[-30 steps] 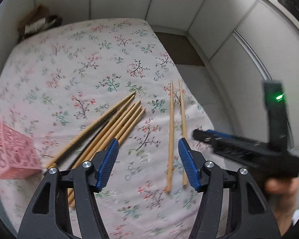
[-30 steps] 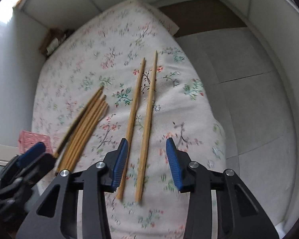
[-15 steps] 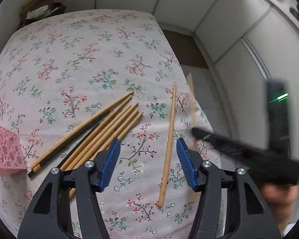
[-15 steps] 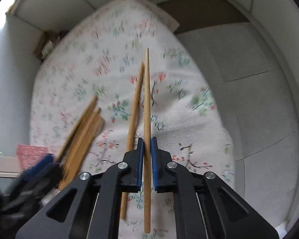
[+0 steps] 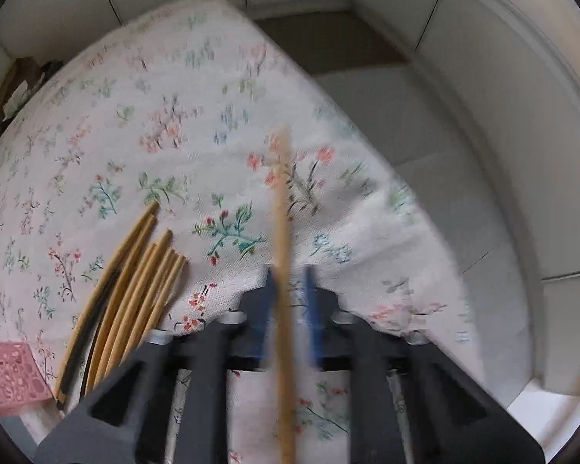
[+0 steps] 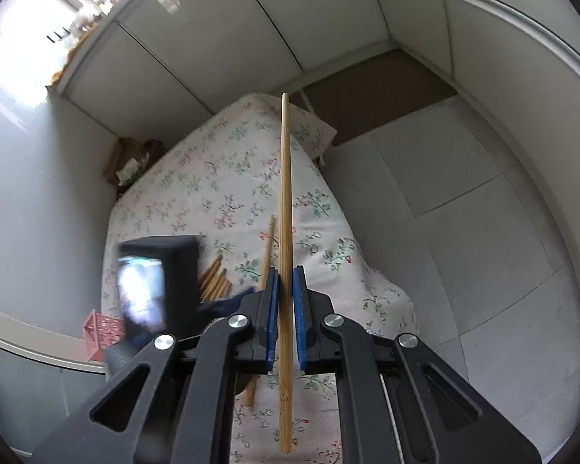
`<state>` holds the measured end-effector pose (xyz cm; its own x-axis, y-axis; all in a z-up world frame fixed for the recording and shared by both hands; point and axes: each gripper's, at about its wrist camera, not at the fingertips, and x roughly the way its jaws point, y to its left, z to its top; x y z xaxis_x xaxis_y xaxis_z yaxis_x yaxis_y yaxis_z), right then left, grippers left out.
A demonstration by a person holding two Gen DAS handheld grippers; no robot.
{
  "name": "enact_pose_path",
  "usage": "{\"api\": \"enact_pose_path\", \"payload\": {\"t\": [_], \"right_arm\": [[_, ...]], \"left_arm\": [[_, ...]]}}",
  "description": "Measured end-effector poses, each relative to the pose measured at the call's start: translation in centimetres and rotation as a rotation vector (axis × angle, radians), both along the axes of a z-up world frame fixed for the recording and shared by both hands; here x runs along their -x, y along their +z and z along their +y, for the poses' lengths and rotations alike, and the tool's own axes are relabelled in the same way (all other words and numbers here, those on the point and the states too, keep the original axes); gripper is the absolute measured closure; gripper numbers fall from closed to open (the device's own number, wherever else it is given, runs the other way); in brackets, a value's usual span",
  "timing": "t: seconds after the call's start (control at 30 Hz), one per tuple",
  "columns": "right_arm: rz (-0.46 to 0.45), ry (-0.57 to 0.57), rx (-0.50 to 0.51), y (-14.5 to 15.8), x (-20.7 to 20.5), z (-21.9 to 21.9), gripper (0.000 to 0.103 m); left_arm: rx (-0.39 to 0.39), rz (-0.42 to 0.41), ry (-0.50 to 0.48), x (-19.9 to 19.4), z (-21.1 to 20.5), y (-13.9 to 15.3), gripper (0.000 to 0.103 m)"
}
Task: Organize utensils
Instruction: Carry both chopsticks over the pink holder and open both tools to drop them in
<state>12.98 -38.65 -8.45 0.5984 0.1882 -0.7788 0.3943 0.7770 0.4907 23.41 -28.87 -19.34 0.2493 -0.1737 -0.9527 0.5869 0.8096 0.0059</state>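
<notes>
My right gripper [image 6: 285,282] is shut on a light bamboo chopstick [image 6: 286,201] and holds it well above the floral cloth [image 6: 220,193]. My left gripper [image 5: 289,280] has its blue pads closed in around a second bamboo chopstick [image 5: 281,212] lying on the cloth; the view is blurred by motion. A bundle of several bamboo chopsticks [image 5: 135,282] with one dark one lies to the left of it. That second chopstick [image 6: 267,247] and the bundle [image 6: 214,282] show in the right wrist view too, beside the left gripper's body [image 6: 158,274].
A pink perforated basket [image 5: 7,375] stands at the cloth's left edge, also in the right wrist view [image 6: 102,328]. A brown paper clutter [image 6: 129,162] sits at the far corner. The cloth's right edge drops to a grey tiled floor [image 5: 425,135].
My right gripper has shut on one chopstick and lifted it high off the cloth. My left gripper has moved right over the other loose chopstick and closed on it.
</notes>
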Motion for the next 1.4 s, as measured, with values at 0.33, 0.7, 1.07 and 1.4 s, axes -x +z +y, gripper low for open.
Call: {"api": "enact_pose_path", "payload": {"t": [0.33,0.7,1.07,1.4], "right_arm": [[-0.075,0.000,0.005,0.9,0.4,0.0,0.095],[-0.225,0.115,0.092,3.4,0.2,5.6,0.095],[-0.384,0.188,0.166,5.7,-0.4,12.1,0.095],[-0.425,0.262,0.209,5.6,-1.4,17.5,0.095]], "left_arm": [[0.294,-0.165,0.044,3.9,7.3,8.9,0.097],[0.633,-0.543,0.311,4.8,27.3,20.2,0.097],[0.714,-0.687,0.517,2.6,37.5,18.3,0.097],[0.618,-0.758,0.504,2.1,37.6,15.5,0.097]]}}
